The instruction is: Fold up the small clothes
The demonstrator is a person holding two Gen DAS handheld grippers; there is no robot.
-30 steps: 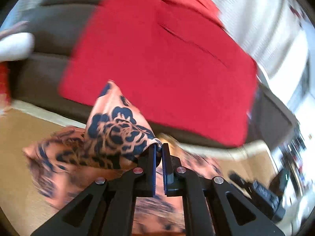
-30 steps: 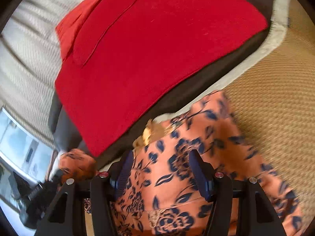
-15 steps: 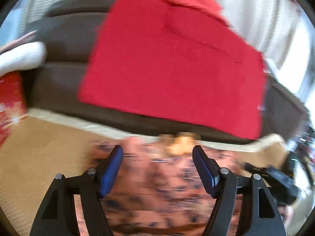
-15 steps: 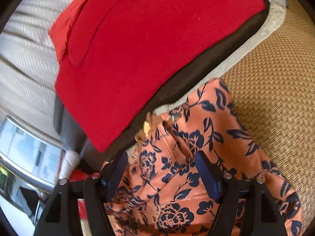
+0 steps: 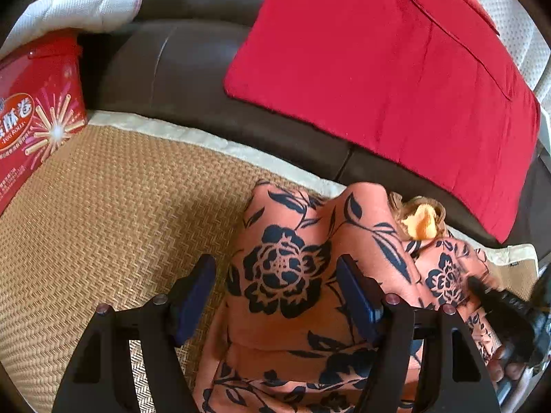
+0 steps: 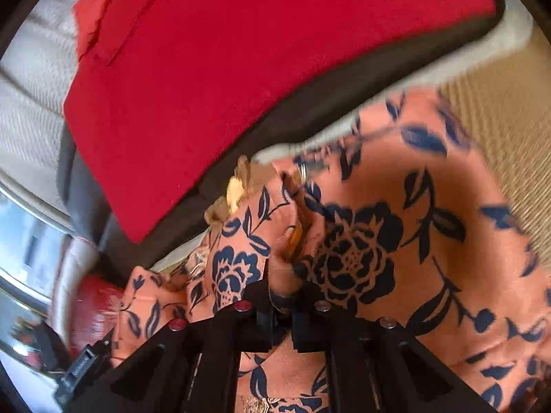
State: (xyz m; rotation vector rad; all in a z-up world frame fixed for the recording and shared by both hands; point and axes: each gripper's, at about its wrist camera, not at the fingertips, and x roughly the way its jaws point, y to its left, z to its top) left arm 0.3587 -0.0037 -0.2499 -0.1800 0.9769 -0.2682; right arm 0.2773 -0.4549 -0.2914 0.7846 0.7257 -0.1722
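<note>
An orange garment with dark blue flowers (image 5: 296, 268) lies bunched on the woven mat (image 5: 113, 213), with a yellow frill at its far edge. My left gripper (image 5: 275, 296) is open and empty just above its left part. In the right wrist view the same garment (image 6: 396, 241) fills the lower right. My right gripper (image 6: 284, 296) is shut on a fold of the garment, with cloth bulging up between the fingers.
A red cushion (image 5: 396, 55) lies on a dark brown sofa (image 5: 179, 65) just behind the mat. A red biscuit tin (image 5: 31, 124) stands at the far left with a white padded thing (image 5: 79, 7) above it.
My left gripper let go of the garment corner, opened, and moved over the cloth. My right gripper, open before, has shut on a fold of the garment.
</note>
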